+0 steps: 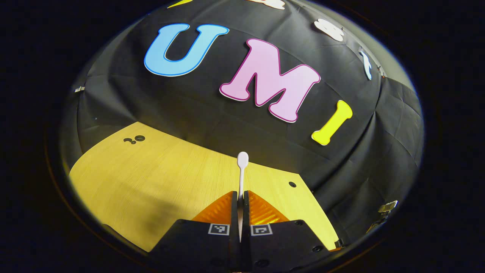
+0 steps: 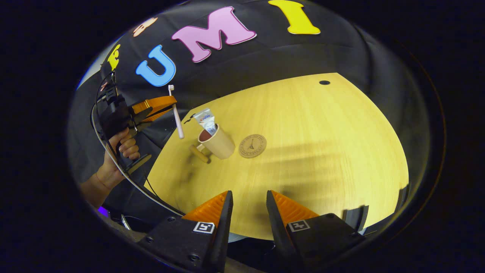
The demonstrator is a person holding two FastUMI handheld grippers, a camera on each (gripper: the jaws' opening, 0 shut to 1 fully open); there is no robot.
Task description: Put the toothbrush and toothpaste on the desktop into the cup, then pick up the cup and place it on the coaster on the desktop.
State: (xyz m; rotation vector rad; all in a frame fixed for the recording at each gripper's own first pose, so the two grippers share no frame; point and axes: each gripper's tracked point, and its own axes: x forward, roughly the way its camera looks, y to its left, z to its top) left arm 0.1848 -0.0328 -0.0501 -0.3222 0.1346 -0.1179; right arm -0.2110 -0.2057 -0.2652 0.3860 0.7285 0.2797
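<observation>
Toothbrush (image 2: 176, 112): we are holding it clamped between the left gripper's (image 1: 240, 197) orange fingers, in the air above the desk edge. In the right gripper view it is hanging near upright, slightly slanted, up and to the left of the cup; in the left gripper view its white rounded end (image 1: 242, 159) is pointing away from the camera.
Cup (image 2: 218, 142): it is standing on the desktop (image 2: 322, 151), tan, mouth open. The toothpaste (image 2: 206, 120) is already sticking out of it, leaning toward the rim's far side.
Coaster (image 2: 252, 145): it is lying flat just beside the cup, not touching it, bare.
Left gripper: clenched on the toothbrush shaft, carried by a hand (image 2: 125, 146).
Right gripper (image 2: 248, 203): released, fingers spread, hanging over the near desk, well apart from the cup.
Step in hand, as we are judging it: we are bringing the brush over the cup mouth.
How to do it well: we are aiming for the free side of the mouth, away from the tube, keeping the brush steep, lowering the bottom end inside before letting go.
Risk: the brush may be knocking the rim or the tube and tipping the cup.
</observation>
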